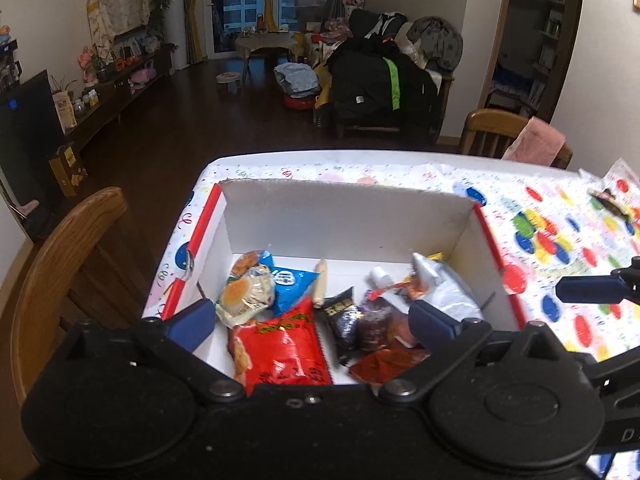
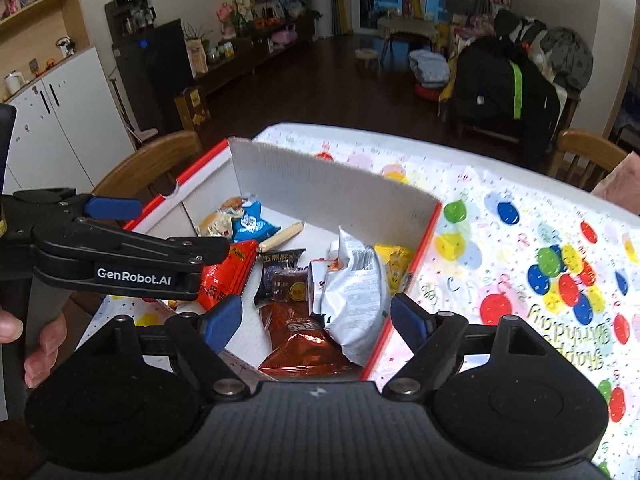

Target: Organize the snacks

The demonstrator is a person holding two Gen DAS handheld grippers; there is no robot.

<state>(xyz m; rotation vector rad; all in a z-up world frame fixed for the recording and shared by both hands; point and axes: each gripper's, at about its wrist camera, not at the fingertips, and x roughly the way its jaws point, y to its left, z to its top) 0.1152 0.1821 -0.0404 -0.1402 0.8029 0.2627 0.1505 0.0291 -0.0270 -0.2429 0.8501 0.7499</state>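
A white cardboard box with red edges (image 1: pixel 348 216) stands on the balloon-print tablecloth (image 1: pixel 560 240). Inside lie several snacks: a red packet (image 1: pixel 284 344), a blue packet (image 1: pixel 290 282), a wrapped cake (image 1: pixel 244 296), a black packet (image 1: pixel 342 320), a silver-white bag (image 1: pixel 444 292), a sausage stick (image 1: pixel 321 284) and a red-brown foil packet (image 2: pixel 300 340). My left gripper (image 1: pixel 312 320) hovers open over the box's near side, holding nothing. My right gripper (image 2: pixel 316 320) is open above the box's right near corner, also holding nothing. One small packet (image 1: pixel 612 196) lies on the table at the far right.
A wooden chair (image 1: pixel 60 264) stands left of the table, and another (image 1: pixel 492 128) with a pink cloth (image 1: pixel 536 142) stands at the far side. A hand (image 2: pixel 40 344) holds the left gripper's handle. Beyond the table are a dark floor and a living room.
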